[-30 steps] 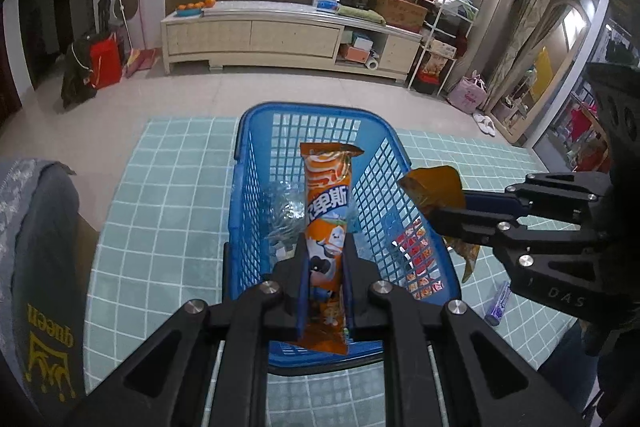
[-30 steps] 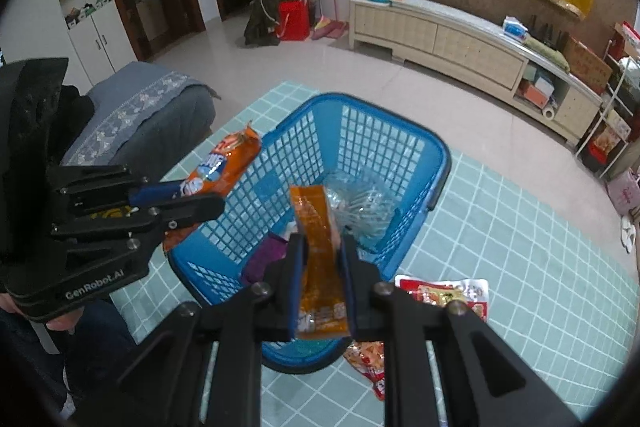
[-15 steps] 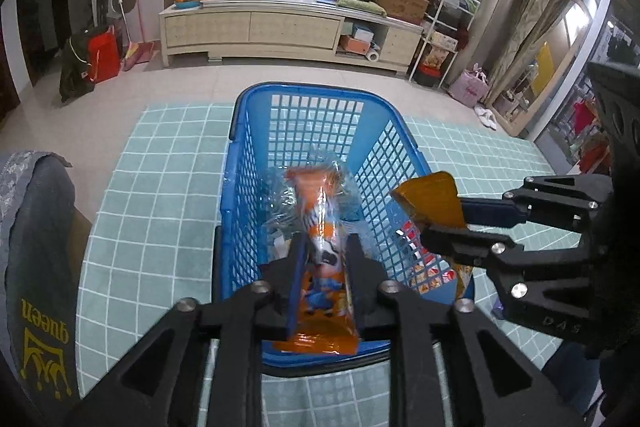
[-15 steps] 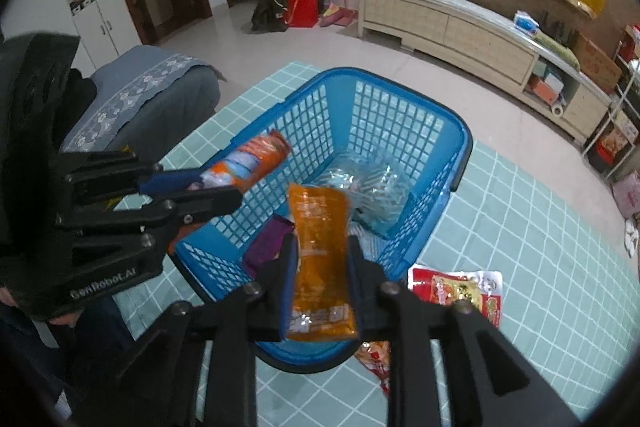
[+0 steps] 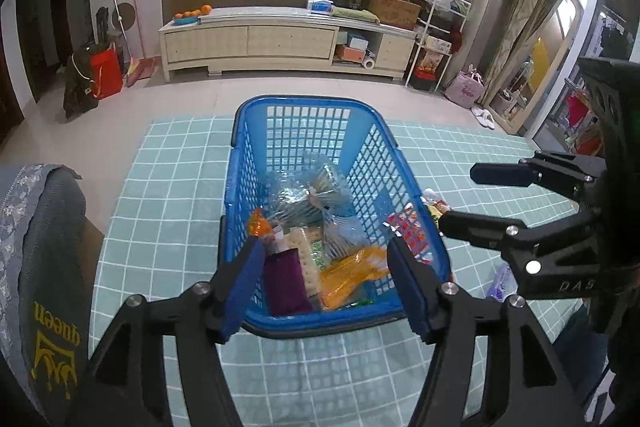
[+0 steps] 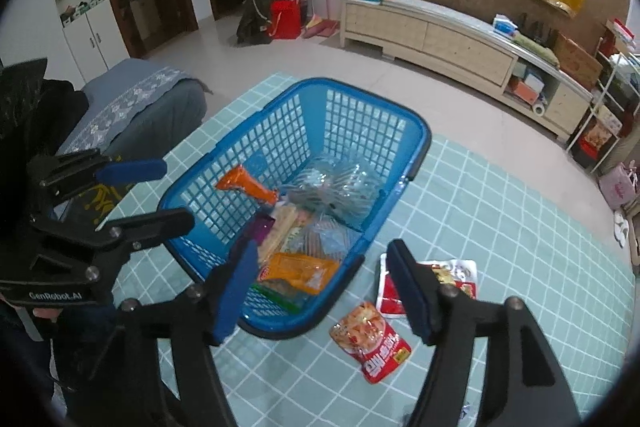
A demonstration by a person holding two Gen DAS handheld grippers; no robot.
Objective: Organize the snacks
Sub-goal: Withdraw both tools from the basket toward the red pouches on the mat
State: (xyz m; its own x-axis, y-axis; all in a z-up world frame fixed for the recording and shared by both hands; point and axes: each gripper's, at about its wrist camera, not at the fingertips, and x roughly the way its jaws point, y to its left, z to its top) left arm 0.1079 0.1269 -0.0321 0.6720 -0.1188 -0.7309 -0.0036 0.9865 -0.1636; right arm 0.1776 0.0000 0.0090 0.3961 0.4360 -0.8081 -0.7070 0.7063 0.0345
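Note:
A blue plastic basket (image 5: 240,163) (image 6: 416,143) stands on a teal checked mat. It holds several snacks: an orange stick pack (image 6: 246,185) leaning on the left wall, a flat orange-yellow packet (image 5: 352,267) (image 6: 298,273), a purple pack (image 5: 285,281), crackers and clear bags (image 5: 316,195). My left gripper (image 5: 324,267) is open and empty above the basket's near end. My right gripper (image 6: 320,267) is open and empty over the basket's near right corner.
Two red snack packets (image 6: 376,339) (image 6: 460,273) lie on the mat to the right of the basket. A purple item (image 5: 500,279) lies on the mat behind the right gripper. A grey-covered seat (image 5: 36,247) is at the left. A long cabinet (image 5: 280,43) stands at the far wall.
Both grippers opened and let go of their orange packets, which now lie in the basket. Both grippers have drawn back a little.

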